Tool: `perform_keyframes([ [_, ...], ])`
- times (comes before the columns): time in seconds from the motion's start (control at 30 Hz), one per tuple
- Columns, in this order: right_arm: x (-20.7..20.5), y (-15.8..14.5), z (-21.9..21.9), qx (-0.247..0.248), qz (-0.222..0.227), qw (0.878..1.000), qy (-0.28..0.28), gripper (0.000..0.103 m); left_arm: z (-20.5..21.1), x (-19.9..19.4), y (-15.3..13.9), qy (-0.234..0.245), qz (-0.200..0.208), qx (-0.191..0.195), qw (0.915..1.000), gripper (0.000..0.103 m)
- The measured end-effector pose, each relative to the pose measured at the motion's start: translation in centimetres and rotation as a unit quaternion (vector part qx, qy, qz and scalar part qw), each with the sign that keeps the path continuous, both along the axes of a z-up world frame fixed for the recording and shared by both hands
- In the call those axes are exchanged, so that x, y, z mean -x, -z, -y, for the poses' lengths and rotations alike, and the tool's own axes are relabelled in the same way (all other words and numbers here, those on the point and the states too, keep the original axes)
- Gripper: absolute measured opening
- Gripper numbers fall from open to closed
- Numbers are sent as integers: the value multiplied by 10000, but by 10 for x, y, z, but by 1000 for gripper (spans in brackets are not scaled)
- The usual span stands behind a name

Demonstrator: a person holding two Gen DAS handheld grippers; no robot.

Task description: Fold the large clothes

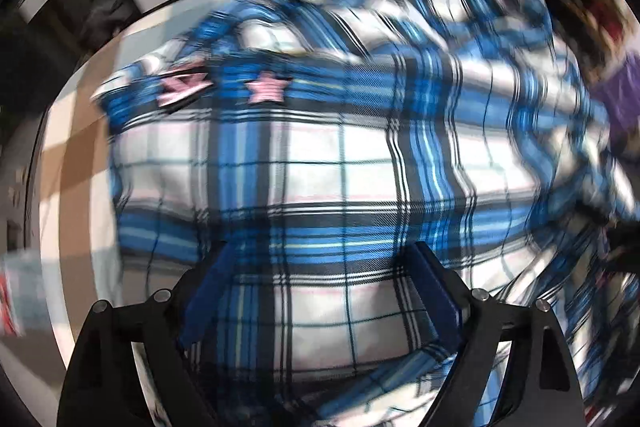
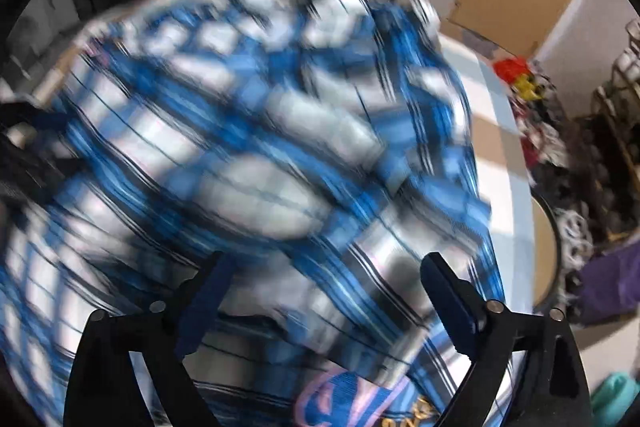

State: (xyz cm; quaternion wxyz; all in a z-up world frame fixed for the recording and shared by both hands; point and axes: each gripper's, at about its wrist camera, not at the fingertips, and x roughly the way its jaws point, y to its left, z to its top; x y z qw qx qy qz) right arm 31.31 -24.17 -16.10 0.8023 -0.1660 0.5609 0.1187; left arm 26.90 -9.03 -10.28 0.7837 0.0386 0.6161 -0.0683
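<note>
I see both my left gripper (image 1: 320,259) and right gripper (image 2: 324,267) spread wide, gripping nothing, above the blue-and-white plaid fabric shirt (image 1: 320,163) on the table (image 1: 76,147).

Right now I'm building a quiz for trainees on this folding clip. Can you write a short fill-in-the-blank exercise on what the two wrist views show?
1. The plaid shirt is white, black and ____.
2. In the left wrist view, the star patches on the shirt are ____.
3. The fingers of the left gripper stand ____, clamping no cloth.
4. The pads of the right gripper are coloured ____.

Missing words: blue; pink; open; blue
</note>
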Motion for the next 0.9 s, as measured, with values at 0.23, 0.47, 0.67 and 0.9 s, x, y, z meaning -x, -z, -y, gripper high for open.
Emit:
perform_keyframes([
  [0.23,19,-39,47,-1079,141,9909,785,97,-23,43,-21,-480,280,433,9975,86],
  [0.47,47,-66,48,-1486,-47,9821,1158,97,-16,52,14,-111,154,-277,9994,86],
  [0.67,79,-93,56,-1274,40,9858,1090,98,-14,70,-20,-383,364,8,9986,86],
  [0.9,60,-118,43,-1139,377,9878,988,97,-32,131,-57,-1556,1405,918,9735,86],
])
